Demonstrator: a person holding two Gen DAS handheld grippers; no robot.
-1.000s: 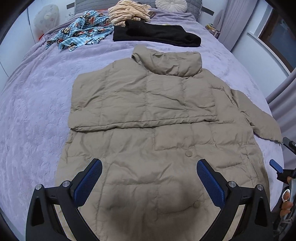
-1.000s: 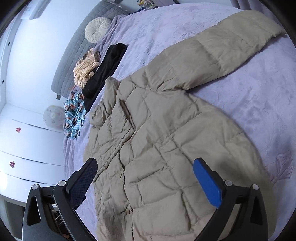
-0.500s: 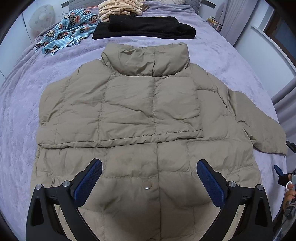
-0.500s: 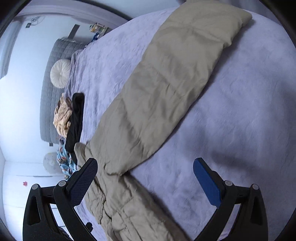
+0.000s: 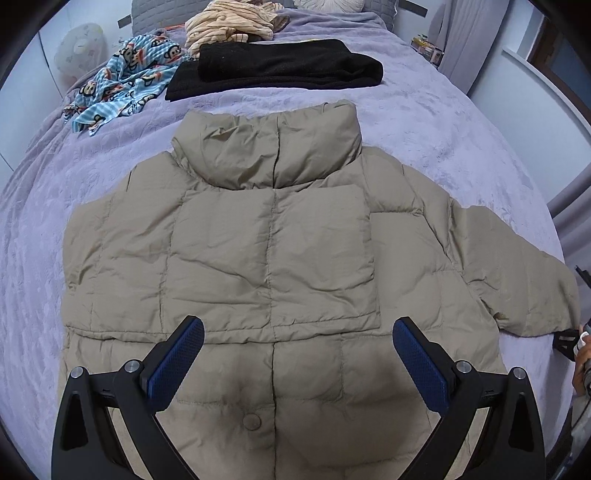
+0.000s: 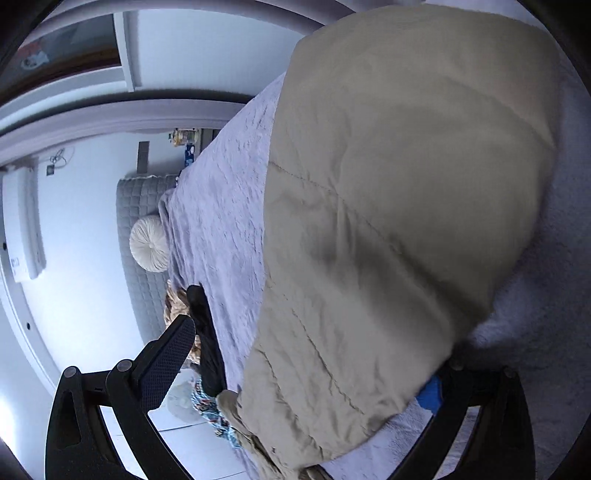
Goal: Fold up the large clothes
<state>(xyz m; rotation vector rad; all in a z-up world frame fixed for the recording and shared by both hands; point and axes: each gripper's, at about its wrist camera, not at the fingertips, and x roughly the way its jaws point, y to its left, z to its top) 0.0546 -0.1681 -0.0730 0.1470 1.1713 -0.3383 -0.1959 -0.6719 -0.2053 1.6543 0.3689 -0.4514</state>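
A large khaki puffer jacket point(image 5: 273, 258) lies flat on the purple bed cover, collar away from me, its left sleeve folded across the chest. Its right sleeve point(image 5: 517, 273) sticks out to the right. My left gripper point(image 5: 297, 354) is open and empty, hovering above the jacket's lower front. In the right wrist view the sleeve point(image 6: 388, 221) fills the frame. My right gripper point(image 6: 306, 365) is open, rolled on its side, with the sleeve's end lying between its fingers; the right finger point(image 6: 432, 393) is mostly hidden under the fabric. The right gripper's tip shows at the left wrist view's right edge point(image 5: 567, 338).
At the bed's head lie a folded black garment point(image 5: 280, 70), a blue cartoon-print cloth point(image 5: 122, 88) and a beige striped garment point(image 5: 229, 22). A round cream cushion point(image 6: 149, 243) leans on the grey headboard. The bed's right edge runs close to the sleeve.
My left gripper has moved forward over the jacket toward the collar. My right gripper has swung to the outstretched sleeve, rolled sideways, and now has the sleeve end between its open fingers.
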